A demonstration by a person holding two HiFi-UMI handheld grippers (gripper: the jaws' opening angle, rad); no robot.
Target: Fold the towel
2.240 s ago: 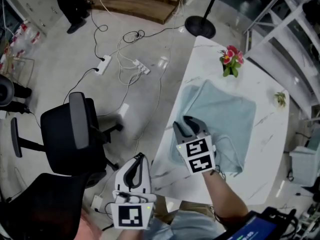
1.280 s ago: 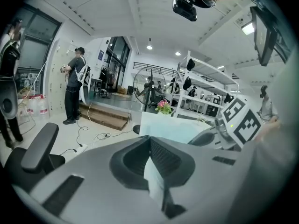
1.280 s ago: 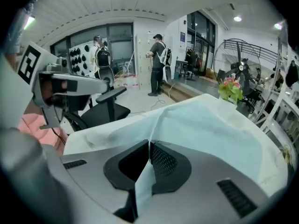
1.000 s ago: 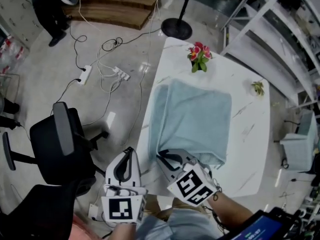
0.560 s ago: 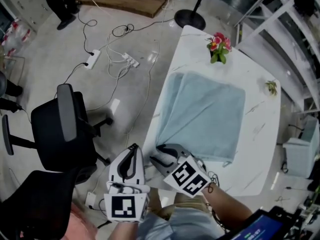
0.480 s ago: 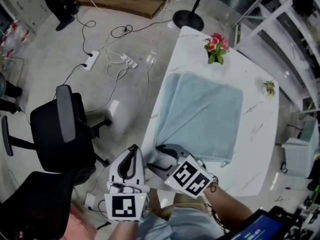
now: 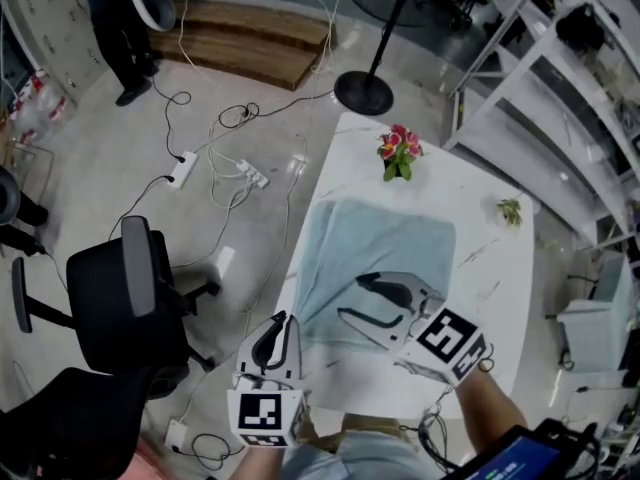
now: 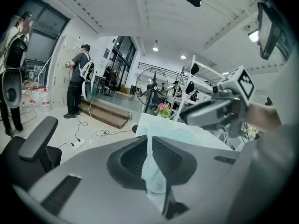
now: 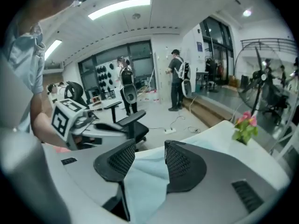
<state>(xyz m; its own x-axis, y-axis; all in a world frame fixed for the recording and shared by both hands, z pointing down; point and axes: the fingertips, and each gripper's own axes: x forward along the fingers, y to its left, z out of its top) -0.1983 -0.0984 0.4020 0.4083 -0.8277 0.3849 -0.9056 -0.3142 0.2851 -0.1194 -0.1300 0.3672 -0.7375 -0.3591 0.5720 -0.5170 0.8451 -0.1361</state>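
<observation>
A pale blue towel (image 7: pixel 385 258) lies folded on the white marble table (image 7: pixel 500 278). My right gripper (image 7: pixel 350 298) hovers over the towel's near half with its jaws wide. They have just been opening, and nothing is gripped. In the right gripper view (image 9: pixel 149 146) the towel (image 9: pixel 140 181) shows below, between the jaws. My left gripper (image 7: pixel 283 318) sits at the table's near left corner, beside the towel's corner. Its jaws have just been opening and stand a thin slit apart (image 8: pixel 150 141). Towel cloth (image 8: pixel 187 135) shows through the slit, and the pads press on nothing.
A pink flower bunch (image 7: pixel 397 151) stands at the table's far edge, and a small sprig (image 7: pixel 510 210) at its right side. A black office chair (image 7: pixel 130 288) stands left of the table. Cables and power strips (image 7: pixel 235 168) cross the floor by a fan stand's base (image 7: pixel 362 93).
My right gripper has let go of the towel's near edge, opened wide and risen over the towel. The left gripper has edged toward the table's corner and parted slightly.
</observation>
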